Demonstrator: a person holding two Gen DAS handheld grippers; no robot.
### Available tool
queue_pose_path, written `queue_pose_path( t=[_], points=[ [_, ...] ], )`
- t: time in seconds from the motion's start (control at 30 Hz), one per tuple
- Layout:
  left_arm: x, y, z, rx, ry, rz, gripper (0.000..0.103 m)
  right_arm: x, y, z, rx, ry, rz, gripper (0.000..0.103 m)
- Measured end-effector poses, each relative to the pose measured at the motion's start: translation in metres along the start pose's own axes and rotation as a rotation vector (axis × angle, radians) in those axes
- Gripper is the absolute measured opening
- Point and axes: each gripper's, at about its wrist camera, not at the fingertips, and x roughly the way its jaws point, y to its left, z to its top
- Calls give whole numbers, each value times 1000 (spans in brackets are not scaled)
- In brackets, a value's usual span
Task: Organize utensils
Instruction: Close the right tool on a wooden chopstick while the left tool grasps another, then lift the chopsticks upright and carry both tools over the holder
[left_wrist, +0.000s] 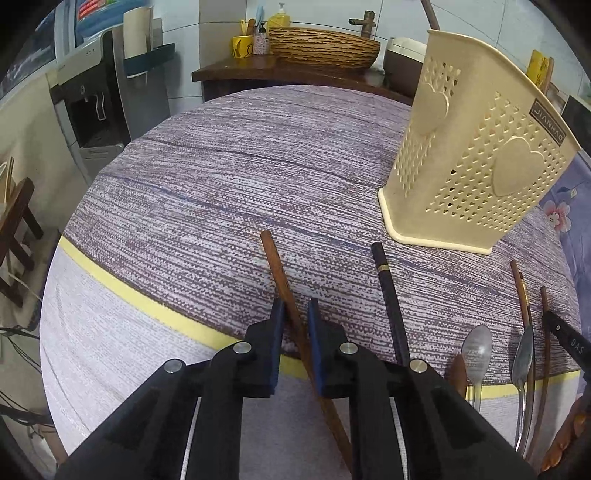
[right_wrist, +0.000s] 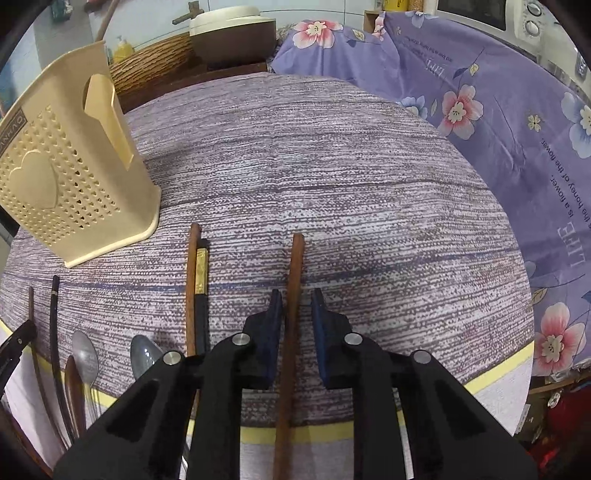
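Note:
In the left wrist view my left gripper (left_wrist: 296, 308) is open, its jaws astride a brown wooden chopstick (left_wrist: 280, 273) lying on the table. A black chopstick (left_wrist: 388, 288) lies to its right, then two metal spoons (left_wrist: 478, 347) and more brown chopsticks (left_wrist: 521, 291). The cream perforated utensil holder (left_wrist: 476, 155) stands at the right. In the right wrist view my right gripper (right_wrist: 297, 306) is open, astride another brown chopstick (right_wrist: 295, 266). A brown and black chopstick pair (right_wrist: 195, 280), spoons (right_wrist: 85, 354) and the holder (right_wrist: 70, 173) lie to its left.
The round table has a purple woven cloth (left_wrist: 240, 166) with a yellow band (left_wrist: 122, 284). A floral purple sheet (right_wrist: 498, 110) lies to the right. A wooden side counter (left_wrist: 236, 70) with a basket and bottles stands behind. A water dispenser (left_wrist: 88, 107) is at the left.

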Motion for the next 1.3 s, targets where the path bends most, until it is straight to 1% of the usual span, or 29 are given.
queue_pose_path(
  t=[0.1, 0.2, 0.43, 0.57, 0.63, 0.83, 1.0, 1.13, 1.2, 1.3],
  points=[
    [3, -5, 3, 6, -3, 1, 12, 3, 6, 3, -26, -13, -13, 9],
    [6, -9, 6, 30, -8, 6, 12, 5, 8, 6, -38, -17, -13, 9],
    [9, -12, 11, 49, -16, 2, 11, 6, -1, 9, -4, -17, 65, 8],
    [12, -11, 15, 46, -13, -16, 11, 5, -2, 9, 11, -23, 114, 8],
    [14, -10, 18, 38, -11, -32, 9, 1, -2, 8, 10, -37, 134, 8],
    [10, -7, 22, 31, -32, -61, 8, -17, -5, 8, 12, -91, 179, 8],
    [-15, -6, 28, 29, -85, -109, 8, -40, -12, 7, 23, -141, 224, 8],
    [-50, -3, 34, 39, -162, -151, 8, -68, -21, 9, 26, -202, 255, 8],
    [-73, -1, 37, 44, -214, -170, 8, -85, -28, 11, 29, -238, 266, 8],
    [-103, 4, 41, 47, -289, -186, 8, -118, -39, 15, 34, -314, 281, 8]
  ],
)
